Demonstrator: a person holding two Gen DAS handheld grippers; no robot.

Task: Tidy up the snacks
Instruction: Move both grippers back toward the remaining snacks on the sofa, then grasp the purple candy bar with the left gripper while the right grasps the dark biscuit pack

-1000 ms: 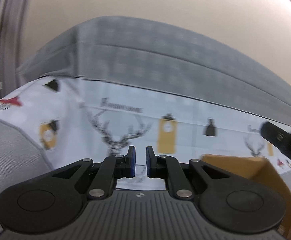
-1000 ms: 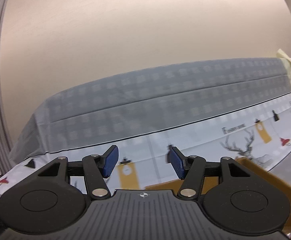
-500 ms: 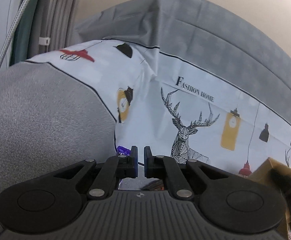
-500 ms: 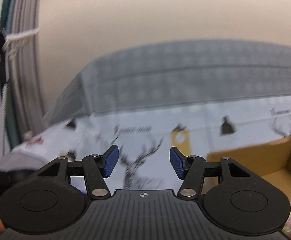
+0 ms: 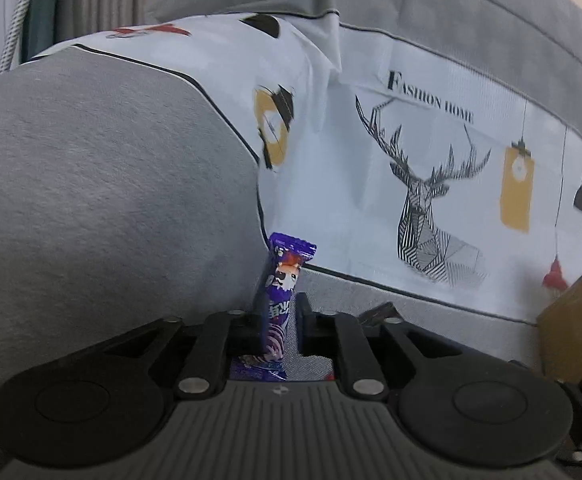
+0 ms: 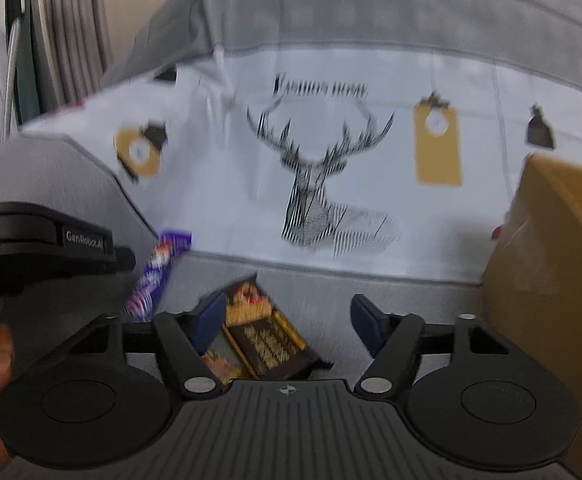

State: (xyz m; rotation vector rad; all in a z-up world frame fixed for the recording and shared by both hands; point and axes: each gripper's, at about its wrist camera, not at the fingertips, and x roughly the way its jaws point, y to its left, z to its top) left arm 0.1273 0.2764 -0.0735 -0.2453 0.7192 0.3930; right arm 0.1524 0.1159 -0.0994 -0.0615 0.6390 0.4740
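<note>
both grippers have dipped from the wall and sofa back toward the seat. left gripper (image 5: 278, 322) now has a purple snack packet (image 5: 281, 292) upright between its jaws, which are opening around it (pads no longer seem to press). right gripper (image 6: 289, 322), jaws spreading wide, hovers over a brown-and-gold snack bar (image 6: 269, 340) left of the cardboard box (image 6: 547, 248). sorting looks barely begun; loose snacks remain.

Grey sofa seat (image 6: 391, 292): snack packets (image 6: 267, 336), cardboard box (image 6: 551, 240).

Both wrist views face the deer-print cover (image 5: 431, 200) closely, angled downward
</note>
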